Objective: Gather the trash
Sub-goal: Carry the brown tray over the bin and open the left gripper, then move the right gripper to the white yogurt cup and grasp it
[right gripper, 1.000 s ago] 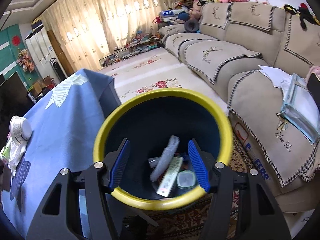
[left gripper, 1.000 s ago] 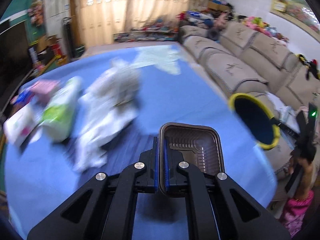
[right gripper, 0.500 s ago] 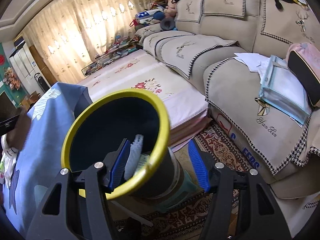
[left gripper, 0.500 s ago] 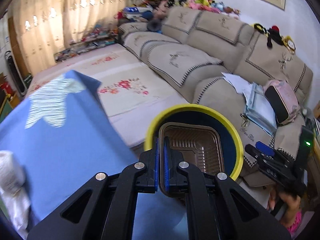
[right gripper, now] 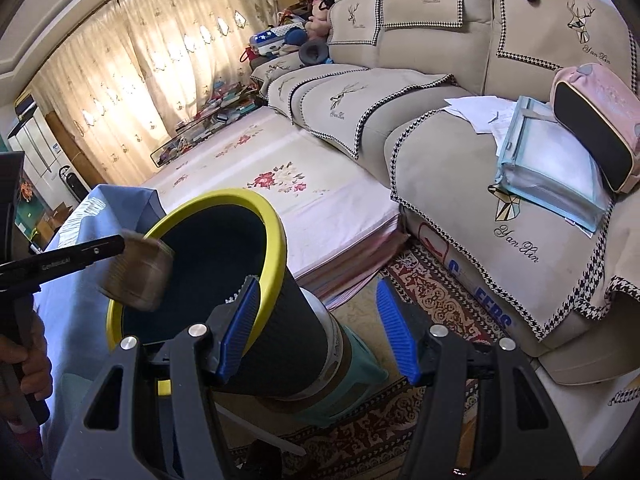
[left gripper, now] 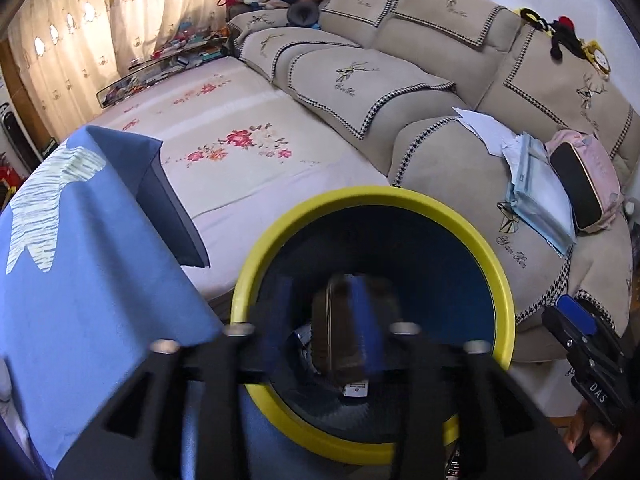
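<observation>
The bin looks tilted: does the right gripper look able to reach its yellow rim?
Probably yes: the right gripper is open, one finger beside the bin's yellow rim, nothing between them.

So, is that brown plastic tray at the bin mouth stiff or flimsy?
Probably light: the brown tray looks thin-walled. Likely slightly flexible yet shape-keeping, given its ribbed walls. It should not roll, being flat-sided.

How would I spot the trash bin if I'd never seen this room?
Find the long beige sofa and the blue-clothed table facing it. In the gap between them a dark round bin leans toward the table. Its bright yellow rim sets it apart from everything nearby.
</observation>
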The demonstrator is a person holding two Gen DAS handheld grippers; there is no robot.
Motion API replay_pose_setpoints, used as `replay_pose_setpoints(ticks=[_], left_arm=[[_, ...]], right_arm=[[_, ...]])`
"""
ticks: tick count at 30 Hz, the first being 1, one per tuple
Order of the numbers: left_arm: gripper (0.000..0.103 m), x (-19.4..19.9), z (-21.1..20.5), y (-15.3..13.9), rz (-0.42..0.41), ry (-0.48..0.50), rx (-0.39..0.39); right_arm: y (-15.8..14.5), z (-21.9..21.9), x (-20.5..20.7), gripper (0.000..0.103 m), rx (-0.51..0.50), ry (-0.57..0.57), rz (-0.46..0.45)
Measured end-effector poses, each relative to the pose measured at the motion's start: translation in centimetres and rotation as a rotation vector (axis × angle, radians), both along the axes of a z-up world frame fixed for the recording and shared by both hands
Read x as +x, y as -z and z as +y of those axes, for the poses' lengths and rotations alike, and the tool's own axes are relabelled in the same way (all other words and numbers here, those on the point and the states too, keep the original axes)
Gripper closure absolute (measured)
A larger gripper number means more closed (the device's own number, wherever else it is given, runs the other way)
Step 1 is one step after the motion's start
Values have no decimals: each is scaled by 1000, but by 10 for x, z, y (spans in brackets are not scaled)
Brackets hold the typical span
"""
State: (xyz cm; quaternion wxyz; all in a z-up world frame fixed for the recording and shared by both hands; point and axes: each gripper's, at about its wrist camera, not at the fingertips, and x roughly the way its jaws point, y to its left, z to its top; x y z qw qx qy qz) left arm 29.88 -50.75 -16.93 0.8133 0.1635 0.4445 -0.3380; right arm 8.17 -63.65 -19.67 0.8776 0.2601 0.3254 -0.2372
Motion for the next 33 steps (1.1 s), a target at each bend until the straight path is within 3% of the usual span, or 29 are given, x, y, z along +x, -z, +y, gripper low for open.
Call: replay_pose_setpoints(ticks=[5,7,9,15,20,28,33], left_arm=[[49,-4,18,-18,0,-13,-60],[43,-12,38,-35,-8,-28,-112],[28,-22,63,-52,-37,-50,-155],[10,-57,168,-88,-141,-166,-221],[5,-83,269,-101,-215,-321,-221],[5,-115,417,-104,-343,-593,-135],[5,-120,477,-97,-336,-668,-153]], right_arm=[[-4,8,3,45,-6,-15,-5],[-6,12,4,45,-10,-23,-6],[-7,16,6,45,-15,-36,-5],[-14,42,22,46,-29,-101,-2],[-26,80,44,45,-45,-194,-8],[-53,175,89,45,-83,-417,-36],[-72,256,124,45,-95,-609,-52]])
